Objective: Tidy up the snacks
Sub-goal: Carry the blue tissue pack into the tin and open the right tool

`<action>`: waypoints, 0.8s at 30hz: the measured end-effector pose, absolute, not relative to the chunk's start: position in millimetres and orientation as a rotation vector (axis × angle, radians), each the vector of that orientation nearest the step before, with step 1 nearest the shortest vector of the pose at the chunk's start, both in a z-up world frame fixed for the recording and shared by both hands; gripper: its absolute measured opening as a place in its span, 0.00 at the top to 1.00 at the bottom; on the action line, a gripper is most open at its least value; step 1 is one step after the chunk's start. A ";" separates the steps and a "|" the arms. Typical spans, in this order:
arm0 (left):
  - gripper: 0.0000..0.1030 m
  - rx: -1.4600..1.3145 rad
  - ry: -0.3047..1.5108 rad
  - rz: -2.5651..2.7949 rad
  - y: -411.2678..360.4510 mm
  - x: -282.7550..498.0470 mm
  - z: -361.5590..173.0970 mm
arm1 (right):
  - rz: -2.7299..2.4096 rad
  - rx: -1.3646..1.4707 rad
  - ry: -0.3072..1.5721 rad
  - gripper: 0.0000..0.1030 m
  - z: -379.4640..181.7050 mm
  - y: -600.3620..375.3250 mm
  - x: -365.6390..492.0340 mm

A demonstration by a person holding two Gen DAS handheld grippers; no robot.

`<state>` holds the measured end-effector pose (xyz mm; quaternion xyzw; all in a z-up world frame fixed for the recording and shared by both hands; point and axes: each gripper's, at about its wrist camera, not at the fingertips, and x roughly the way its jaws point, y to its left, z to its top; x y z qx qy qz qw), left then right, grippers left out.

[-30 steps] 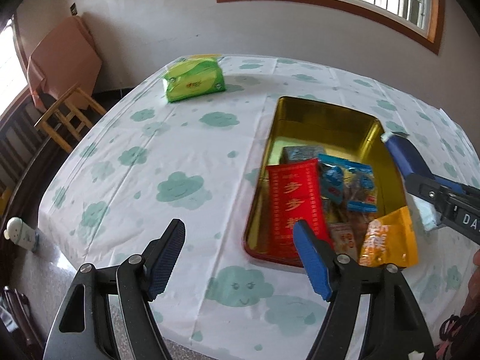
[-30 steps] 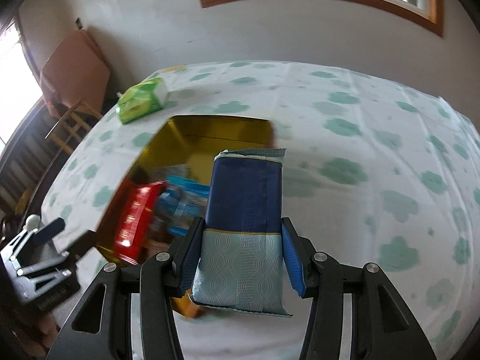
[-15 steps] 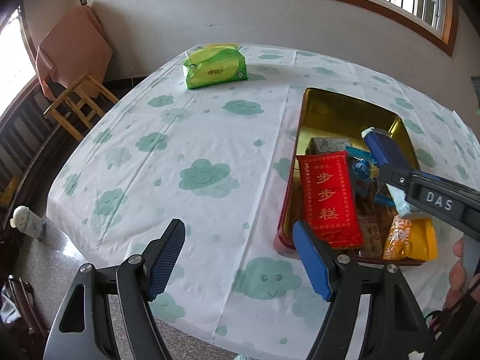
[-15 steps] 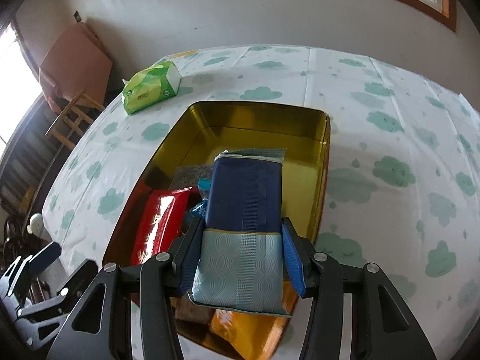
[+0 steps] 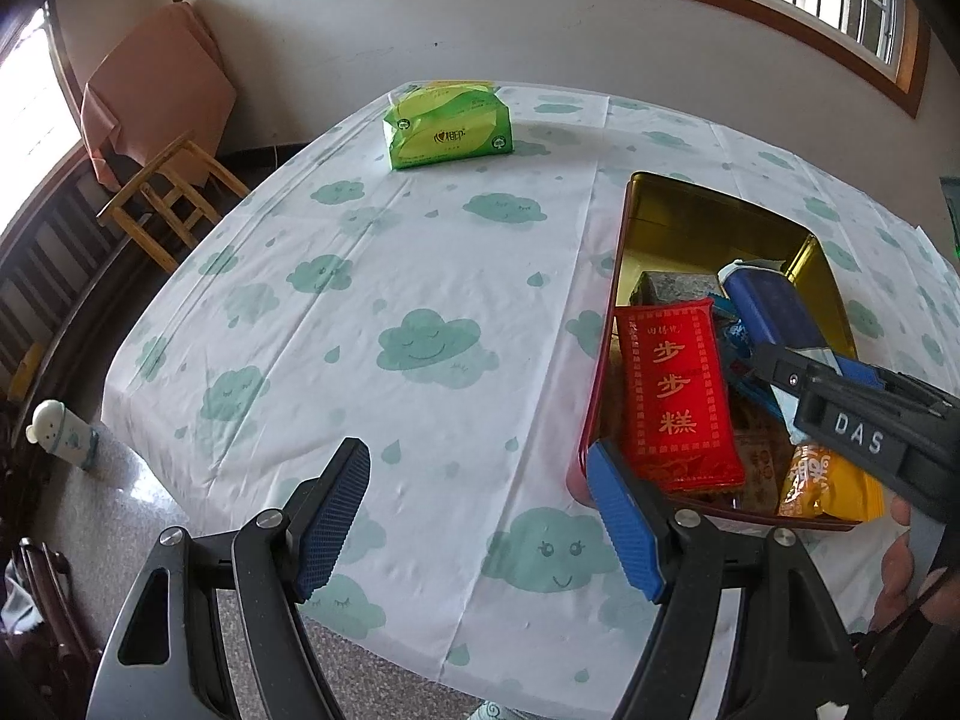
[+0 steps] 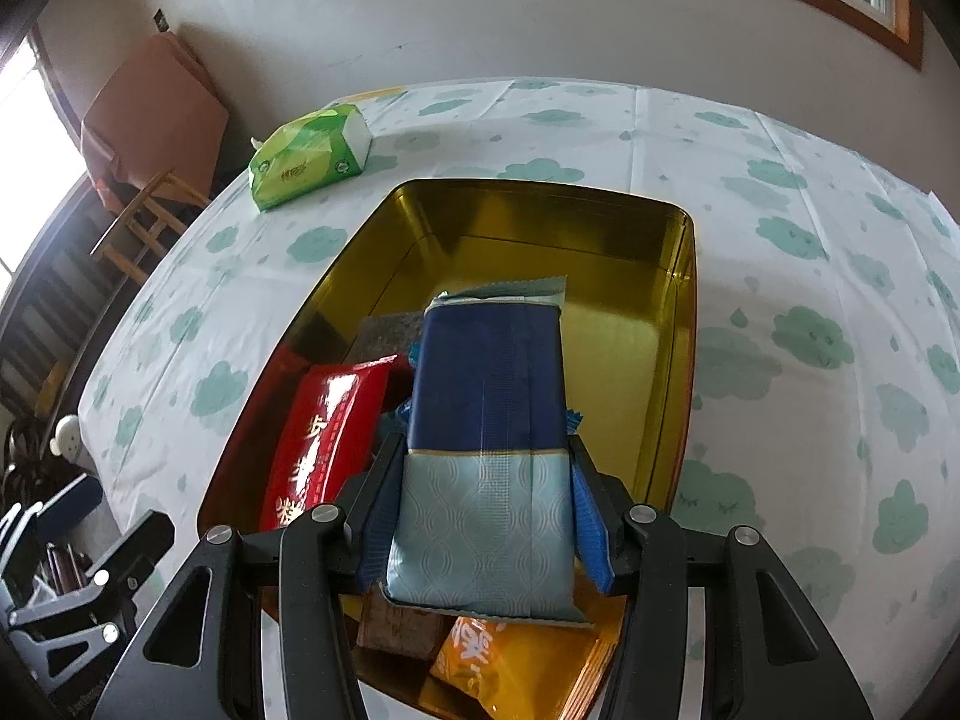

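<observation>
The right gripper (image 6: 486,516) is clamped on a blue packet (image 6: 489,420), its pads pressing the long sides near the pale end. The packet's long axis runs straight out along the fingers, dark end pointing toward the far wall of the tin (image 6: 684,312), and it hangs over the snacks already inside. Below it lie a red pack (image 6: 324,432), lengthwise along the tin's left wall, and an orange bag (image 6: 492,654) at the near end. The tin stands on a cloud-print cloth (image 5: 360,312). The left gripper (image 5: 480,516) hovers over the cloth just beside the tin, its jaws wide apart and holding nothing. A green tissue pack (image 5: 447,126) lies well apart, near the far edge.
</observation>
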<state>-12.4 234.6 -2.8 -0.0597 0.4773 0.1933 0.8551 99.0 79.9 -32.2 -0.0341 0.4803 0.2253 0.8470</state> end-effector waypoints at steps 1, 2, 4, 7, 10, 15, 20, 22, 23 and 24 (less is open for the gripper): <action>0.30 -0.125 1.004 0.405 234.6 -12.3 -2.6 | 0.480 -0.083 1.010 0.49 -32.1 81.0 97.5; 0.30 -0.125 1.004 0.405 234.5 -12.1 -2.5 | 0.485 -0.089 1.007 0.49 -31.7 81.6 95.4; 0.30 -0.126 1.003 0.406 234.6 -12.4 -2.2 | 0.493 -0.091 1.000 0.47 -30.6 81.2 92.7; 0.30 -0.123 1.002 0.404 233.9 -12.0 -2.0 | 0.508 -0.102 0.993 0.44 -29.6 81.2 88.5; 0.30 -0.123 0.999 0.404 231.9 -14.2 0.5 | 0.524 -0.109 0.986 0.37 -27.9 80.8 83.8; 0.28 -0.117 0.993 0.402 227.4 -14.6 4.6 | 0.569 -0.133 0.945 0.31 -17.9 77.6 68.2; 0.27 -0.104 0.989 0.386 217.0 -12.5 7.9 | 0.562 -0.202 0.841 0.18 -1.8 66.5 45.1; 0.27 -0.100 0.989 0.380 212.4 -10.8 8.5 | 0.544 -0.222 0.807 0.14 3.2 58.9 37.6; 0.27 -0.099 0.990 0.377 210.4 -10.1 8.4 | 0.533 -0.229 0.796 0.13 4.8 55.3 34.8; 0.27 -0.096 0.992 0.370 207.3 -9.3 8.2 | 0.519 -0.235 0.785 0.12 6.3 51.2 32.3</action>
